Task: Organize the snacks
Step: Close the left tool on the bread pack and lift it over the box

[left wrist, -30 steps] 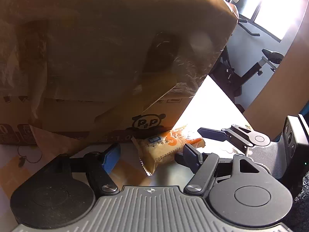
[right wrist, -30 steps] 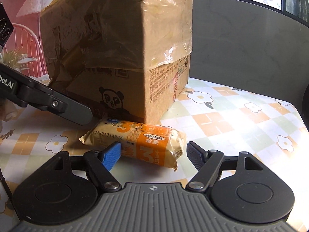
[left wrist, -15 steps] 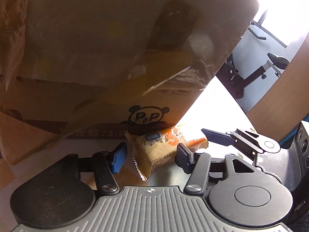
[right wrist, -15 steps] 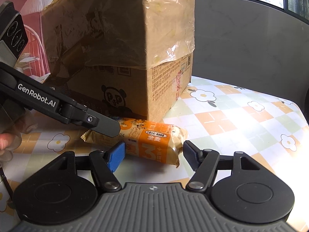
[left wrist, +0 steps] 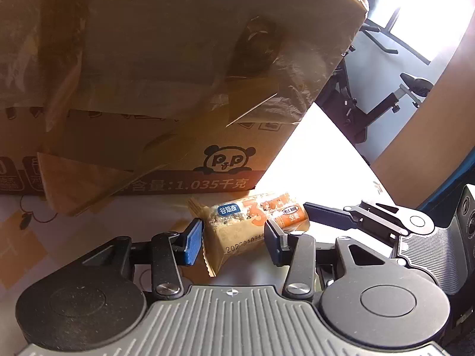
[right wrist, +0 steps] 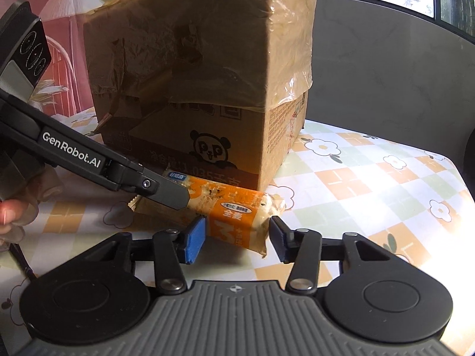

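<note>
An orange and clear wrapped snack bar point(left wrist: 252, 225) lies on the table in front of a taped cardboard box point(left wrist: 166, 89) with a panda logo. My left gripper point(left wrist: 233, 241) has its fingers closed in around one end of the bar, and the pads look to be touching the wrapper. My right gripper point(right wrist: 236, 238) holds the other end of the same bar point(right wrist: 237, 210), its pads against the wrapper. Each gripper shows in the other's view: the right gripper's finger point(left wrist: 329, 216) and the left gripper's finger point(right wrist: 160, 188).
The table has a floral checked cloth point(right wrist: 371, 178). The box point(right wrist: 207, 74) stands just behind the bar. A grey curved wall point(right wrist: 386, 74) is behind the table, and exercise equipment point(left wrist: 386, 101) stands beyond its edge.
Both grippers have narrowed onto the snack bar's two ends. The left gripper has moved in closer to the bar.
</note>
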`<state>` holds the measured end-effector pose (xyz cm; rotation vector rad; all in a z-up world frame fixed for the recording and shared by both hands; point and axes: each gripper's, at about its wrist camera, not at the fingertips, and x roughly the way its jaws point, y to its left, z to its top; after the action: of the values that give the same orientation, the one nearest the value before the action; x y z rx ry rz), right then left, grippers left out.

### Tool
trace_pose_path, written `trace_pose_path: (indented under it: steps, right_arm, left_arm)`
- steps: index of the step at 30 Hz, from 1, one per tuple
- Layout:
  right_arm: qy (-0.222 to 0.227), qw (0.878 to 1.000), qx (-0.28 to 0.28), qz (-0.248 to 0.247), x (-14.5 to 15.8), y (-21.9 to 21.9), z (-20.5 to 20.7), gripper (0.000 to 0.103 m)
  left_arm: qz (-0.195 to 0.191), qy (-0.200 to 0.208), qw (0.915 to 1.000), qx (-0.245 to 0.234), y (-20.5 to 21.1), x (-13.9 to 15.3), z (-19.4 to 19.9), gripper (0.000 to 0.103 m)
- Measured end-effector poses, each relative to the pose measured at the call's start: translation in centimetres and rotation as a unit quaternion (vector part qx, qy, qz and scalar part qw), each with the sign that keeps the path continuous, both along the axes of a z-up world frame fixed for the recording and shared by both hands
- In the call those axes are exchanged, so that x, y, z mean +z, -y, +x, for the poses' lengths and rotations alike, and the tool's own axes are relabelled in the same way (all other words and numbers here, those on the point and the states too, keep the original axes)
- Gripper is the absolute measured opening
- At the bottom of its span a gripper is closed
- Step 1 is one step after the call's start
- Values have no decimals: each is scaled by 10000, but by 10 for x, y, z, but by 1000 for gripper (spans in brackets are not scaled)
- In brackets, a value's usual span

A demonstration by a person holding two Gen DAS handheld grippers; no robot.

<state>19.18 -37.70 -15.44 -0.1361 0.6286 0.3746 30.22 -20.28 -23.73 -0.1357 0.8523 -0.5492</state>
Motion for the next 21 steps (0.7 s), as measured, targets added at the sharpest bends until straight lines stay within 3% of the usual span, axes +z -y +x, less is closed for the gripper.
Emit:
trace_pose_path:
  steps: [4,11,21]
  right_arm:
    - [22,10000,-59,20,5,-9,-8,46]
    - [189,9997,-152,34,25,-26,-24,46]
    - [1018,9946,-94,-156,83,-56,-43,46]
  left_arm:
    - [42,104,9999,7,-7,5,-10,46]
    - [-315,212,9992,81,-28,16,-20,46]
    - [-881,798,9927,180,-67,63,-37,45]
